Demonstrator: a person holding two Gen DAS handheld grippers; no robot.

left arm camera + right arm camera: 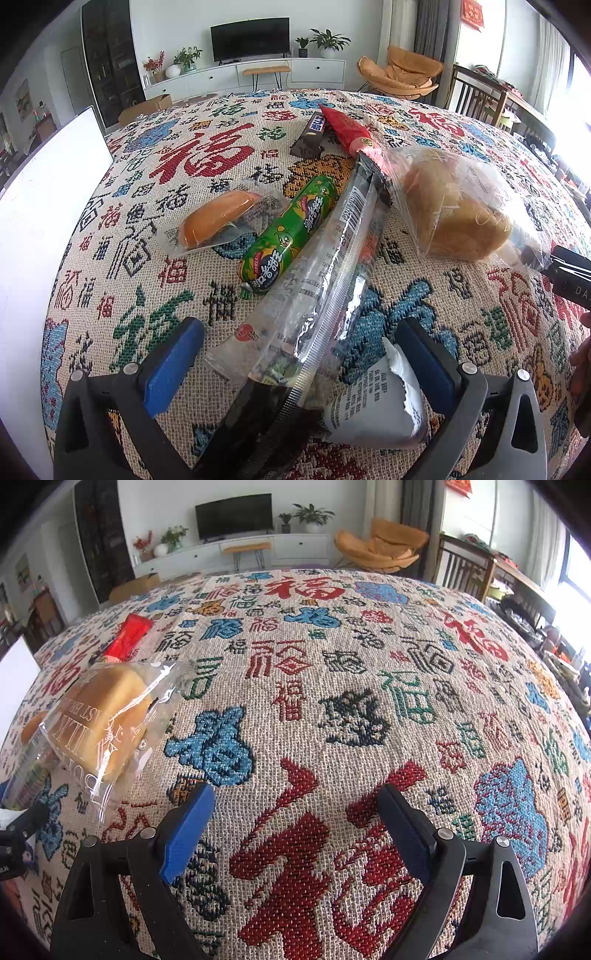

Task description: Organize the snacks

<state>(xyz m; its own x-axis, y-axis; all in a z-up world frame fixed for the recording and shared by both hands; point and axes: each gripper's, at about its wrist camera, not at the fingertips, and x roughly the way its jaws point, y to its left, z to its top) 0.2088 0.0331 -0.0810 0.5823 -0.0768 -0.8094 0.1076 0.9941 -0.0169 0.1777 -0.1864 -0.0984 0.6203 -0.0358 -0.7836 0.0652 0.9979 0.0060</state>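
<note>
Left wrist view: left gripper (pixel 301 345) gapes over a long clear snack packet (pixel 325 266), with a bagged bun (pixel 218 221) and green sausage (pixel 288 232) leftward, bagged bread (pixel 454 206) rightward. Right gripper (pixel 297 810) is spread, empty, above the patterned tablecloth (pixel 332 686).

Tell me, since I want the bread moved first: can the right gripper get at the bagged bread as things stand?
Probably yes. The right gripper has its jaws open over bare tablecloth, and the bagged bread lies just ahead to its left with nothing between them. It would need to swing left.
</note>
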